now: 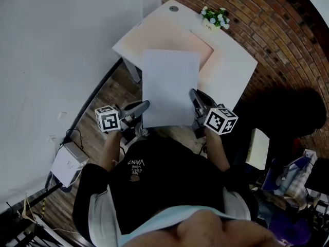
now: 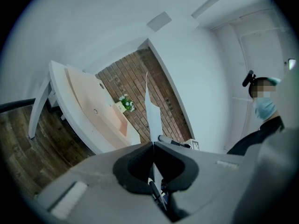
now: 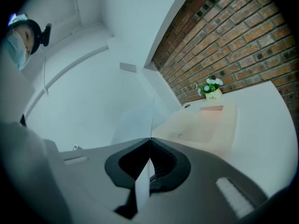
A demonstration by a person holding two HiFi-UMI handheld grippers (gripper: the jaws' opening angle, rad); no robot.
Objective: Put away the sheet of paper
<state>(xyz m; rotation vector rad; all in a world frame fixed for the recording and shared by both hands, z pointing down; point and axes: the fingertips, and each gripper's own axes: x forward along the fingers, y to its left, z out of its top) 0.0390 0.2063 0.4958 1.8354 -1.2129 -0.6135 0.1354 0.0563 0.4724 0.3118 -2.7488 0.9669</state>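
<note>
The sheet [image 1: 169,86] hangs flat between the two grippers, out in front of the person and over the near edge of the desk [image 1: 234,60], not yet touching it. The left gripper [image 2: 153,143] is closed tight on the sheet's near-left corner, with the paper running edge-on up through its pinched jaws. The right gripper [image 3: 150,139] is likewise clamped on the near-right corner, and a strip of paper pokes back through the jaws. A pale pink mat [image 1: 169,35] lies on the desk under the far end of the sheet, and a flower pot [image 1: 215,18] stands beyond it by the brick wall.

The step in hand looks like carrying the sheet to its resting place, probably on the mat. To do it well, both grippers should travel together at the same height, since pulling apart could tear the paper and closing in would buckle it. The far edge should land first and well short of the pot, and both grips should let go only once the sheet lies flat.
</note>
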